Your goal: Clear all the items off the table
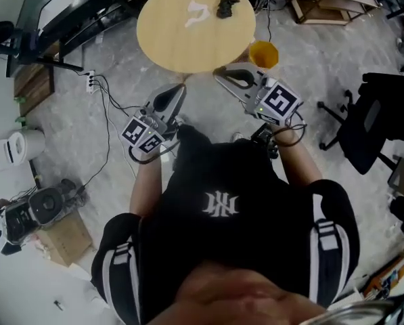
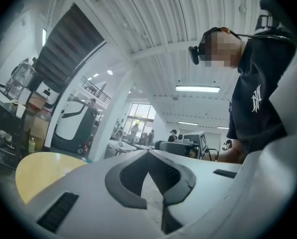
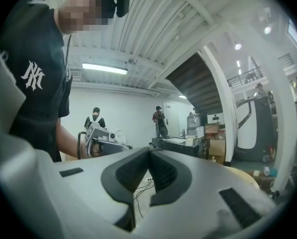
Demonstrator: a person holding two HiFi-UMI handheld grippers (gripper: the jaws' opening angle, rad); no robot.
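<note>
A round wooden table [image 1: 168, 39] stands ahead of me. On its far part lie a white crumpled item [image 1: 197, 12] and a dark crumpled item [image 1: 227, 6], side by side. My left gripper [image 1: 181, 88] is held just short of the table's near edge, jaws shut with nothing between them; its tips meet in the left gripper view [image 2: 148, 152]. My right gripper [image 1: 219, 72] is at the near edge, also shut and empty, tips together [image 3: 148, 150]. Both are well short of the two items. The tabletop [image 2: 39, 171] shows at the left in the left gripper view.
A yellow bucket [image 1: 264, 54] stands on the floor at the table's right side. Cables and a power strip [image 1: 91, 80] lie on the floor to the left. A black office chair [image 1: 381, 117] is at the right, wooden frames [image 1: 323, 2] at the far right.
</note>
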